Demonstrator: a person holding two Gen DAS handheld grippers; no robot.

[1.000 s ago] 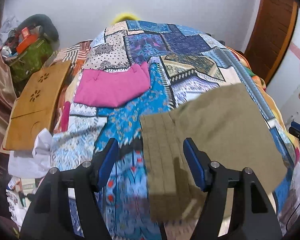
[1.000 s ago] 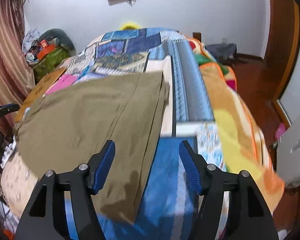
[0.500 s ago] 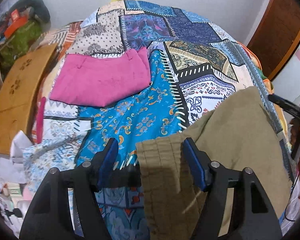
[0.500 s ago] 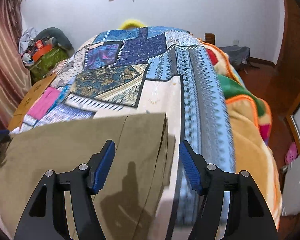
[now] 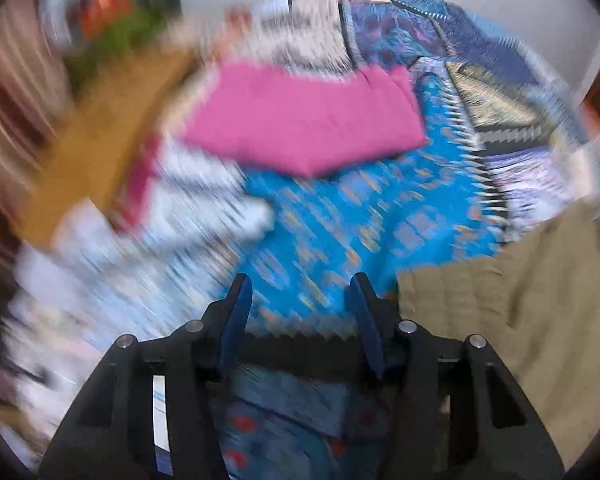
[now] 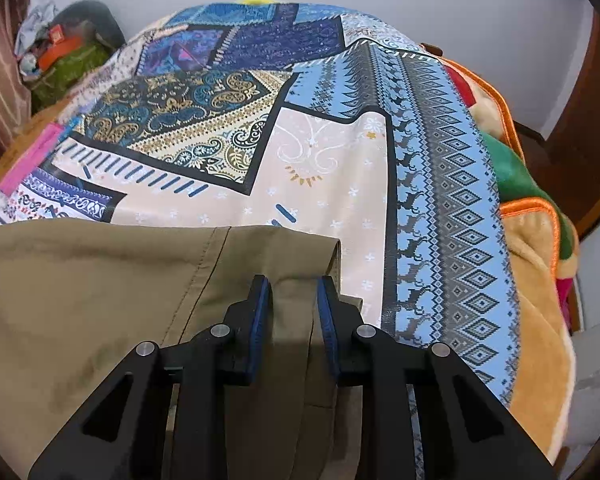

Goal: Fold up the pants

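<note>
Pants [image 6: 100, 280] hem between closing right claw [image 6: 294, 300] pads.

Both grippers pitched steeply down toward the bed. Left gripper [image 5: 300, 292]: jaws closing, about half spread, nothing between the blue pads; the pants' [image 5: 520, 320] ribbed end sits just right of its right finger, contact unclear since the view is motion-blurred. Right gripper [image 6: 293, 294]: jaws closing, narrow gap, fingers straddling a strip of the pants [image 6: 100, 288] near their far right corner; blue pads [image 6: 260, 320] flank the cloth, not clearly pressing on it yet.
</note>
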